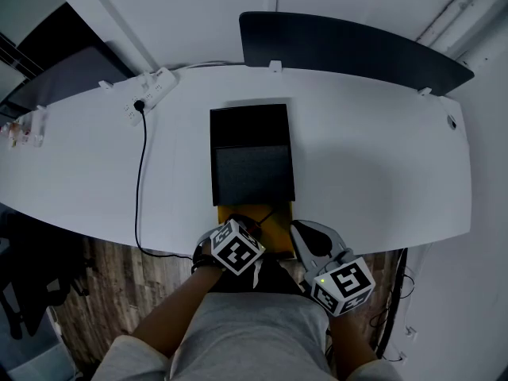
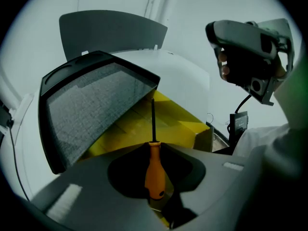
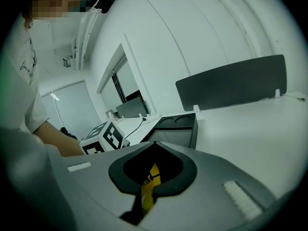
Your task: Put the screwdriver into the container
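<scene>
An orange-handled screwdriver [image 2: 155,170] sits between the jaws of my left gripper [image 2: 155,150], which is shut on the handle. Its dark shaft points forward into a yellow container [image 2: 166,121]. The container lies at the table's near edge, under the tilted black tray with a grey inset [image 2: 91,105]. In the head view the left gripper [image 1: 246,230] is at the container [image 1: 279,222], just in front of the black tray [image 1: 252,153]. My right gripper [image 1: 305,240] hovers to the right of the container. Its jaws [image 3: 151,146] look shut with nothing in them.
The white table [image 1: 381,157] carries a power strip [image 1: 151,94] at the back left, and its black cable [image 1: 141,173] runs to the near edge. A dark divider panel [image 1: 349,50] stands along the far side. Wooden floor lies below left.
</scene>
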A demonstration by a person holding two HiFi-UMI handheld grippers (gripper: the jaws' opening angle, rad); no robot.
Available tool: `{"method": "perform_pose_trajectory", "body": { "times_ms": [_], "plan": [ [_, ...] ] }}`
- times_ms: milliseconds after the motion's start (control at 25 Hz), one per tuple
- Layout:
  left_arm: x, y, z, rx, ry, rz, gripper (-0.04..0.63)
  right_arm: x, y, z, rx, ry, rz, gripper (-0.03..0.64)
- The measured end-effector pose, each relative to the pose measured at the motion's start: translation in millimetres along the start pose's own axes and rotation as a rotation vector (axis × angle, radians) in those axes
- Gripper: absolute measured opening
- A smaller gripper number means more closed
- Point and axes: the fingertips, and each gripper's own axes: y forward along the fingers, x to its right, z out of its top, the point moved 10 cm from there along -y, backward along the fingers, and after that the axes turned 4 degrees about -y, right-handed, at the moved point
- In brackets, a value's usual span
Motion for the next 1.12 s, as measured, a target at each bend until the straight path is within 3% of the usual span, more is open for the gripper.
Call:
{"method": "perform_pose_trajectory", "body": {
  "times_ms": [1120],
  "plan": [
    [5,22,5,-0.084,0.056,0.038,0.08,1,-4,-5,0.008,0.02,0.013,0.014]
  ]
}}
